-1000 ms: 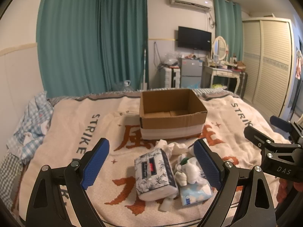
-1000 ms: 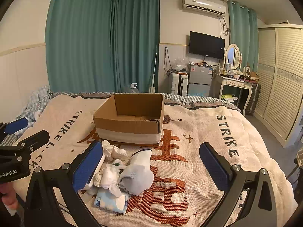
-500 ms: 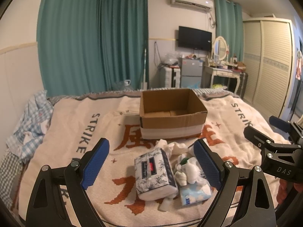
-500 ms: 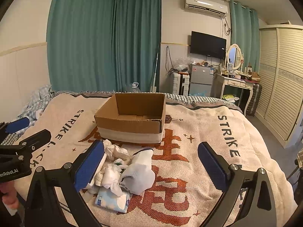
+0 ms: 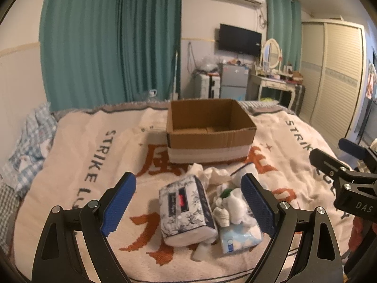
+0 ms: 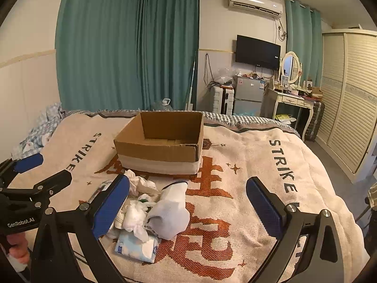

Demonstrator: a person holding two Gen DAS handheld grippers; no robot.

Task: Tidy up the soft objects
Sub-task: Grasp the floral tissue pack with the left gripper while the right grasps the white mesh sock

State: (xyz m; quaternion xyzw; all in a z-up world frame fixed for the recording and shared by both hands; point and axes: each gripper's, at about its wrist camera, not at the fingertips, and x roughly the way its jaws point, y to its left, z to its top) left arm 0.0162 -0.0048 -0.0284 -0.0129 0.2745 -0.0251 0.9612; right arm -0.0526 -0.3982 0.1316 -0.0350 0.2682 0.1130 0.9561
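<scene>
A big bed (image 5: pixel 70 165) has a cream blanket (image 6: pixel 259 176) on it with orange signs and dark letters. A brown cardboard box (image 5: pixel 209 129) sits open on the blanket, near the far end of the bed. Only its bare bottom shows inside.

A small heap of soft things lies just in front of the box. In the left wrist view, a tissue pack (image 5: pixel 186 210) with a blue flower print lies on the left side of the heap. Beside it are some rolled white socks (image 5: pixel 231 205), one with a bit of green on it. A small light blue tissue packet (image 5: pixel 238 238) lies at the near edge of the heap. Crumpled white cloth (image 5: pixel 212 174) lies at the back, close to the box.

In the right wrist view, a big white sock (image 6: pixel 169 210) lies on the right side of the heap, touching the other soft things.

The left gripper (image 5: pixel 188 202) hangs over the heap with its blue pads (image 5: pixel 117 202) wide apart, holding nothing. The right gripper (image 6: pixel 188 207) is also spread wide with nothing in it. Its left pad (image 6: pixel 110 205) is above the left part of the heap.

Green curtains (image 6: pixel 127 47) hang on the wall behind the bed.
</scene>
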